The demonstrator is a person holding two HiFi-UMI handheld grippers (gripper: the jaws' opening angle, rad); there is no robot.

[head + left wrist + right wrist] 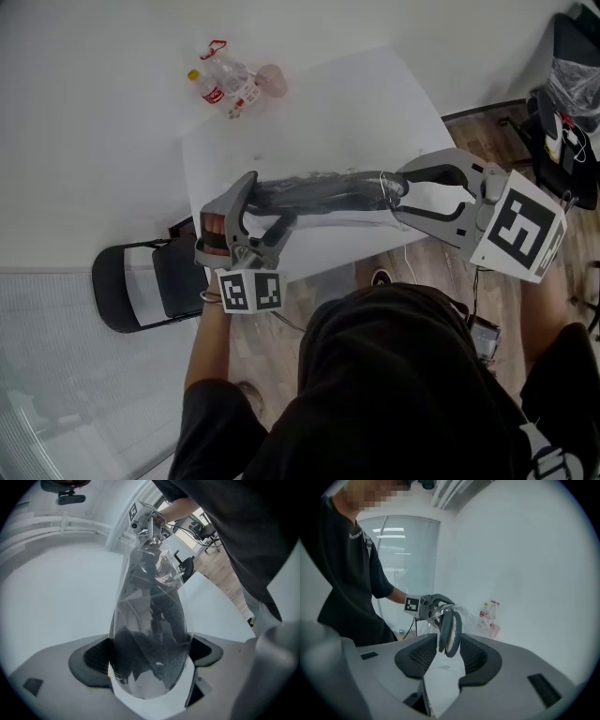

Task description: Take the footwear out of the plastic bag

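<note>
A person stood over a white table (375, 103) and held a clear plastic bag (300, 202) lengthwise in the air, between two hand-held grippers. The dark footwear (352, 187) was inside the bag, so the removal itself appeared not yet done. The left gripper (267, 202) had its jaws spread wide and pressed against the fat, closed end of the bag, with the footwear bulging between the pads. The right gripper (398, 195) clasped the opposite, narrow end. Seen from that gripper, a dark edge of the footwear with a paler face stood upright between its pads, which seemed to touch it on both sides. Whether plastic covered that edge could not be told. What remained, by this reading, was to draw the footwear out through that end and free it from the bag. Two small plastic bottles (225, 82) and a pink object (272, 80) lay at the table's far corner, well apart from the work. A dark folding chair (141, 286) stood just beside the table on the person's left. Nothing stood in the way.
</note>
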